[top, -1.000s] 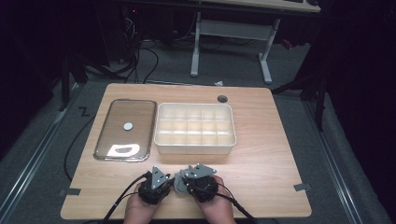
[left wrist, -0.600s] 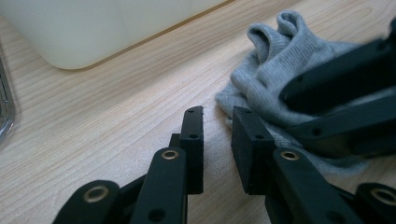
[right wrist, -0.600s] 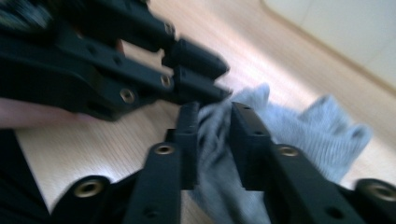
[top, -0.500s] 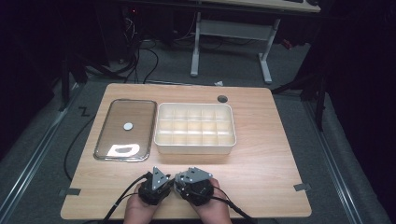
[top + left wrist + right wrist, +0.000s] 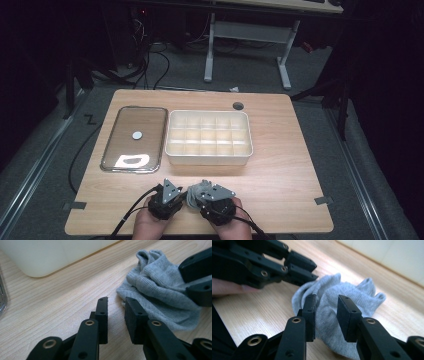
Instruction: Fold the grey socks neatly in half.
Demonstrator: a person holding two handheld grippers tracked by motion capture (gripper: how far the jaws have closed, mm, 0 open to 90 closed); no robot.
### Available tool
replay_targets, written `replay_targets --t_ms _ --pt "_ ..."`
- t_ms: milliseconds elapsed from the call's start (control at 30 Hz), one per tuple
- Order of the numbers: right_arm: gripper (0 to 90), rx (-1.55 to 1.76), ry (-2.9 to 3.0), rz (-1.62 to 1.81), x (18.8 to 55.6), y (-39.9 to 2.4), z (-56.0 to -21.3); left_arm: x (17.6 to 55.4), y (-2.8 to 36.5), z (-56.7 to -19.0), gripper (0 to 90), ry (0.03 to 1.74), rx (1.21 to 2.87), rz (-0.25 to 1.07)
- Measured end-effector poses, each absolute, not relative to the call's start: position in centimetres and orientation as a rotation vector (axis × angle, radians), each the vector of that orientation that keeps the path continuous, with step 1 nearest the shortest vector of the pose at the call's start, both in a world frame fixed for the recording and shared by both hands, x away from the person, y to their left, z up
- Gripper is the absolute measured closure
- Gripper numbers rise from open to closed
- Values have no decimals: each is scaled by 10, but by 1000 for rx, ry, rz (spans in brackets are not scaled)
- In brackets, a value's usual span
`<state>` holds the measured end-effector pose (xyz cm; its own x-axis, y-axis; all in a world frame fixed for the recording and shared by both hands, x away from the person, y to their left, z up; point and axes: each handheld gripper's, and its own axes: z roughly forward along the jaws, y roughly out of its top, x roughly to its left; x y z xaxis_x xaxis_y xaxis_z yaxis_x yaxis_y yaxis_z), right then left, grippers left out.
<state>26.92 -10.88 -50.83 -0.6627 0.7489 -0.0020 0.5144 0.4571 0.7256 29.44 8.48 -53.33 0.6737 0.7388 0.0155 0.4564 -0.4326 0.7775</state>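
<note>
Working a crumpled grey sock (image 5: pixel 160 293) at the near edge of the tabletop (image 5: pixel 285 165), I have both hands low and close together, wrists resting by the near rim. The sock sits bunched between my two tools, just near of the white compartment box (image 5: pixel 209 137), well right of the clear lid (image 5: pixel 134 138) lying flat on the left.

From my left tool (image 5: pixel 116 312) the sock lies just to the right and a little farther off; its right pad nearly touches the hem, yet nothing sits between the jaws, which stand partly apart and released. My right tool (image 5: pixel 326 315) has just been opening, and now straddles a fold of the cloth: fabric rises in the gap, but I read the pads as not pressing on it, so it too is released.

The bundle has no clear long axis, heaped as it is, with the cuff ends pointing toward the box. My right hand is plainly the nearer one; I judge that closing it on that fold is what matters next.
</note>
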Motion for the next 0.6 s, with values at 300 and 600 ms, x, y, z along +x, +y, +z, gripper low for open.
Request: replay_targets --t_ms 300,600 --pt "860 1095 2397 996 273 -107 -515 295 85 -533 733 913 2103 453" --pt "865 1082 2343 1039 276 -106 -499 295 84 -534 733 907 2110 452"
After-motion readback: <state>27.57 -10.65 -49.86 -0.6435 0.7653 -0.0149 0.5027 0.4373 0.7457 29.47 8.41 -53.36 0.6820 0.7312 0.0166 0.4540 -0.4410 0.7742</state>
